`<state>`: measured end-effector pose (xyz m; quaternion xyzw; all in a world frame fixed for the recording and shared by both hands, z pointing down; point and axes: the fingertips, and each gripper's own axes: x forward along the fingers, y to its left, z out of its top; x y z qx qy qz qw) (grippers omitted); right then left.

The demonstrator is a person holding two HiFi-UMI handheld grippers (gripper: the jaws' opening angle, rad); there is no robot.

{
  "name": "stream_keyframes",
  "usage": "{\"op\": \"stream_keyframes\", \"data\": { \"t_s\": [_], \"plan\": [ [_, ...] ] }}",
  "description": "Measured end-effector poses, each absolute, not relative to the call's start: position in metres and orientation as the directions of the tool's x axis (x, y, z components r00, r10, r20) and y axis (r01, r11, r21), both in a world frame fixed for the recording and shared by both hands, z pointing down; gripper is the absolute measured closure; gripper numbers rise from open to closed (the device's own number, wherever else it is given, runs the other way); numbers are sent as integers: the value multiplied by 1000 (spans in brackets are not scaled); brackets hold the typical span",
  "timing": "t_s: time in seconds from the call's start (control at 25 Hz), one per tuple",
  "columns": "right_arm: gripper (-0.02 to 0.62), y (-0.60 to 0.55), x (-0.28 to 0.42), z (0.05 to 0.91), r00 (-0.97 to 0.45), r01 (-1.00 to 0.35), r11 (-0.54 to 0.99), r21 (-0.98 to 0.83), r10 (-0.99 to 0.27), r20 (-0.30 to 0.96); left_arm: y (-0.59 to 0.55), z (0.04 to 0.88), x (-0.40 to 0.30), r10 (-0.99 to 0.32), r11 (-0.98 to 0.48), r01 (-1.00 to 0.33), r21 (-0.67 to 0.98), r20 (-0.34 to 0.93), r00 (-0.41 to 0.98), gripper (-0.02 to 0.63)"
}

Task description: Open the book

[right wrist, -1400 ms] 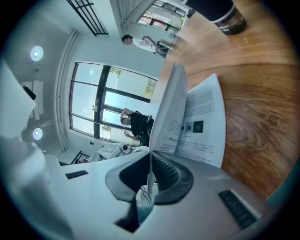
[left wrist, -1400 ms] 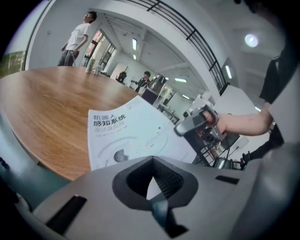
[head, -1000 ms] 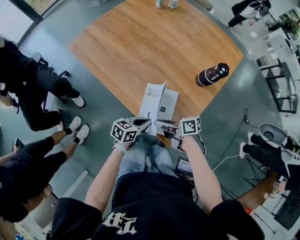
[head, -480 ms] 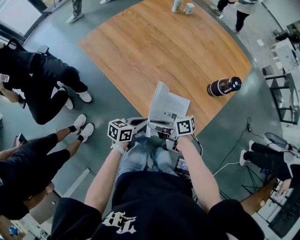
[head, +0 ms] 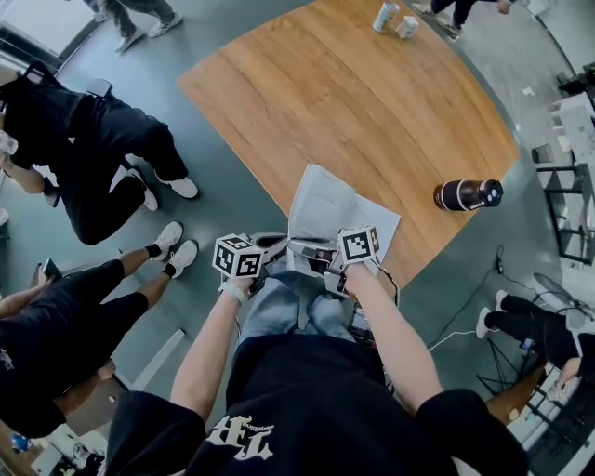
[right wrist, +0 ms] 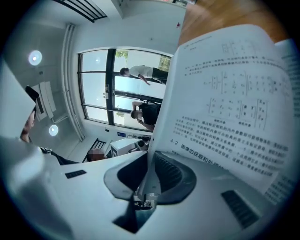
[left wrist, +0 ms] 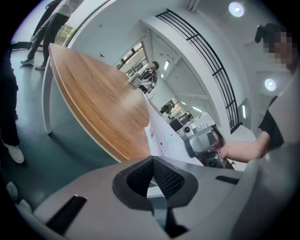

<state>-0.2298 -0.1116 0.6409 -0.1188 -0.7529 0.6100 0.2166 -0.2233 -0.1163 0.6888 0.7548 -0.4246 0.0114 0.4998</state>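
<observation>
The book (head: 332, 208) is held up over the near edge of the wooden table (head: 307, 102), its white pages spread apart. My right gripper (head: 305, 249) is shut on a printed page (right wrist: 225, 93); in the right gripper view the sheet's edge runs down between the pads (right wrist: 164, 171). Just to its left, my left gripper (head: 282, 244) has its jaws closed at the book's near left edge. In the left gripper view the white cover (left wrist: 164, 138) rises straight from those closed jaws, with the right gripper (left wrist: 204, 140) behind it.
A dark bottle (head: 468, 194) lies on its side at the table's right edge. Two cups (head: 395, 19) stand at the far end. People in black (head: 84, 158) sit on the left, with legs and white shoes (head: 177, 251) near my left arm. Cables lie on the floor at right.
The book has spread wider, its right-hand page swung out to the right. Both grippers kept their hold and came closer together at the book's near edge.
</observation>
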Motion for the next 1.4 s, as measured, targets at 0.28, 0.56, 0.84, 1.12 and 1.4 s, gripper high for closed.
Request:
{"op": "stream_keyframes", "data": {
  "t_s": [0.28, 0.56, 0.84, 1.12, 1.4],
  "plan": [
    [536, -113, -264, 684, -847, -132, 205, -970, 486, 217, -107, 733, -252, -590, -57, -618, 784, 473, 655, 600],
    [609, -123, -273, 696, -886, -69, 103, -992, 451, 108, -86, 770, -296, -577, 93, -644, 759, 568, 587, 600],
    [609, -127, -291, 696, -896, 16, -6, -1000, 444, -17, -88, 760, -313, -565, 59, -666, 743, 575, 592, 600],
    [609, -119, -275, 680, -869, 35, 23, -999, 494, -19, -120, 724, -293, -601, -46, -656, 753, 504, 621, 600],
    [609, -131, -251, 657, -890, 61, 53, -997, 455, -30, -134, 703, -267, -593, -120, -658, 743, 478, 648, 600]
  ]
}}
